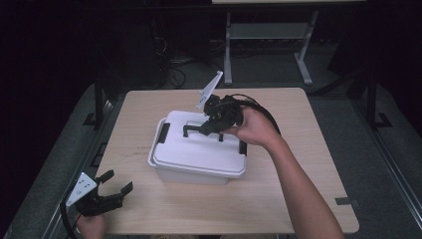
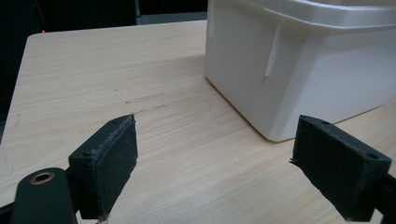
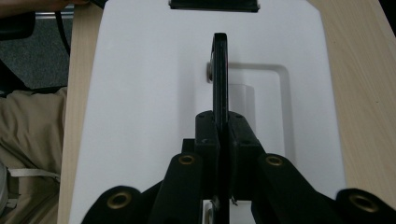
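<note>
In the high view we see a white box with a lid sitting near the middle of the frame on a light wooden table, with a black latch at its left end. Our right gripper reaches over the lid from the right, held in a hand whose forearm runs down to the lower right of the frame. Its jaws are pressed together on the black handle that stands up from the top of the lid. In the right gripper view the same handle rises edge-on as a thin black bar in the centre of the frame, with the two pads clamped on its lower part and no gap left between them; the white lid spreads out behind it, with a shallow rectangular recess just right of the handle. At the lower left of the high view, our left gripper rests near the table's front edge, well apart from the box, its jaws spread wide with nothing between them. In the left gripper view the two black pads stand far apart at the bottom corners of the frame over bare wood, and the corner of the box shows in the upper right.
</note>
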Demonstrator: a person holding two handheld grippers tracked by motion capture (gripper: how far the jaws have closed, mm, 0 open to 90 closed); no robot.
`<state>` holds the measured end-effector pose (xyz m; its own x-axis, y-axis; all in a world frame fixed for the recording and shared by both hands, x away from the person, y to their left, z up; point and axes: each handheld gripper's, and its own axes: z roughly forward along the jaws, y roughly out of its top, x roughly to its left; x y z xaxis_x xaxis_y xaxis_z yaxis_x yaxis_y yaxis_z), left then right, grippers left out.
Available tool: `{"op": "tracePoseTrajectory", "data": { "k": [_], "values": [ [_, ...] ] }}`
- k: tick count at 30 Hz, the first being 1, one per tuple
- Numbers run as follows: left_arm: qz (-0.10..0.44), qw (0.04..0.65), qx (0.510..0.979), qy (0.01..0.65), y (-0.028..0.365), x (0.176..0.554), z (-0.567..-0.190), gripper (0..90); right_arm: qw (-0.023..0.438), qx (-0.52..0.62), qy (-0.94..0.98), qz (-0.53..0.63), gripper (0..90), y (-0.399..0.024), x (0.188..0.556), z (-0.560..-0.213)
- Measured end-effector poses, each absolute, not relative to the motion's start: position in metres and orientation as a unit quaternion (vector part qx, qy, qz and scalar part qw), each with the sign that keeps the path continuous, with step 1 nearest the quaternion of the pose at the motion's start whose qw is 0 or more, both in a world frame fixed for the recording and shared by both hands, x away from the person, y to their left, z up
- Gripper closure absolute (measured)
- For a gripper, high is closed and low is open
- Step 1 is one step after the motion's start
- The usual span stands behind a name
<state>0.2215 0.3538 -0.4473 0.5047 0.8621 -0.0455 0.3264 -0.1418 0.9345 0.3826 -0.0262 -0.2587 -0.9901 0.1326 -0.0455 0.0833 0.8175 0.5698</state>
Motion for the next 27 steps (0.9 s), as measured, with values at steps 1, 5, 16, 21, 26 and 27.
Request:
{"op": "tracePoseTrajectory", "data": {
  "k": [1,5,16,21,26,27],
  "values": [
    [0.266,0.503,0.708,0.419,0.353,0.221,-0.447,13.0,0.041,0.056,0.952,0.297,84.3,-0.025,0.383,-0.259],
    [0.265,0.504,0.707,0.419,0.353,0.221,-0.447,13.0,0.036,0.055,0.953,0.295,84.3,-0.018,0.386,-0.262],
    [0.266,0.506,0.703,0.422,0.356,0.221,-0.447,13.0,0.032,0.052,0.957,0.283,84.2,-0.003,0.398,-0.270],
    [0.266,0.508,0.702,0.423,0.356,0.221,-0.447,13.0,0.029,0.048,0.958,0.280,84.3,0.003,0.403,-0.272],
    [0.265,0.507,0.702,0.423,0.357,0.221,-0.447,13.0,0.027,0.047,0.958,0.282,84.2,0.004,0.408,-0.274],
    [0.266,0.507,0.702,0.423,0.357,0.221,-0.447,13.0,0.026,0.046,0.958,0.282,84.2,0.004,0.409,-0.275]
  ]
}}
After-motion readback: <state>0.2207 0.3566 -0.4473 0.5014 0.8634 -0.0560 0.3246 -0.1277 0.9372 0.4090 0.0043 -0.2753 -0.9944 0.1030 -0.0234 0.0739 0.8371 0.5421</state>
